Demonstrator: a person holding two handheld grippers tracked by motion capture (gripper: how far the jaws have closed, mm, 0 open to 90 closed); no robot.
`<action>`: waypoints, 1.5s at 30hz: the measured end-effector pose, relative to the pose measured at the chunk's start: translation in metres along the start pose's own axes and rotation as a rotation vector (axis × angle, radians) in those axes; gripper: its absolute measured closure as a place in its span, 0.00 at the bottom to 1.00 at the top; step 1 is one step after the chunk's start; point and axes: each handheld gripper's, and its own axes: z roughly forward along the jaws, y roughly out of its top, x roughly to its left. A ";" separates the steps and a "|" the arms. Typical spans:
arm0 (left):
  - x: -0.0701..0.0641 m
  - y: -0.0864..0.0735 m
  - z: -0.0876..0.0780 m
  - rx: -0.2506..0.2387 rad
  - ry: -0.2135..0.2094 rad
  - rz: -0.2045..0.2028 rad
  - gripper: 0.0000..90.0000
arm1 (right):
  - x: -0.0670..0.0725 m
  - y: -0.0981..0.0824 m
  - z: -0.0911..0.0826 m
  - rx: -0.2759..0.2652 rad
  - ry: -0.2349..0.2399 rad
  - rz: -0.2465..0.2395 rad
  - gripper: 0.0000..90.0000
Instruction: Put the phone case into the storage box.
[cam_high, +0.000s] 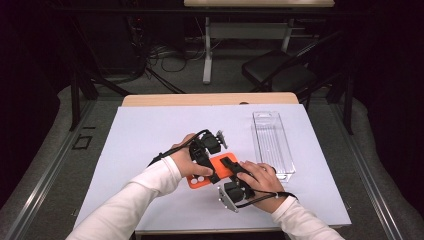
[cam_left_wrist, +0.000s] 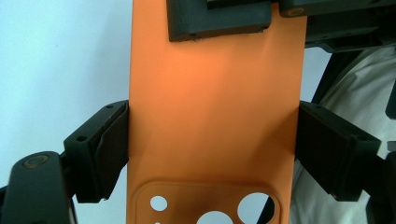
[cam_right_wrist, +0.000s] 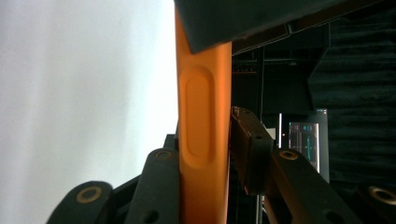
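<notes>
Left claw (cam_left_wrist: 212, 140) clamped across width of orange phone case (cam_left_wrist: 212, 107). Right claw (cam_right_wrist: 205, 154) pinches case's thin edge, pads on both faces. Clear tray (cam_high: 272, 142) just beyond right claw, on desk (cam_high: 150, 125).

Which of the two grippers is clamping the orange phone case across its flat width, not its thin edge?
The left gripper: its jaws press both long sides of the orange silicone phone case near the camera cutouts. The right gripper pinches the thin edge.

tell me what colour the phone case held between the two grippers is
Orange; the phone case shows best in the left gripper view.
</notes>
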 end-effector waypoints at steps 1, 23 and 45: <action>0.000 0.000 0.000 0.000 -0.003 0.000 0.17 | 0.000 0.000 0.000 -0.002 -0.001 -0.002 0.82; 0.005 -0.004 0.001 -0.022 -0.040 -0.033 0.18 | 0.004 0.001 0.001 -0.003 -0.047 -0.049 0.91; 0.008 -0.009 -0.004 -0.036 -0.064 -0.048 0.17 | 0.005 0.003 0.001 -0.014 -0.131 -0.091 0.96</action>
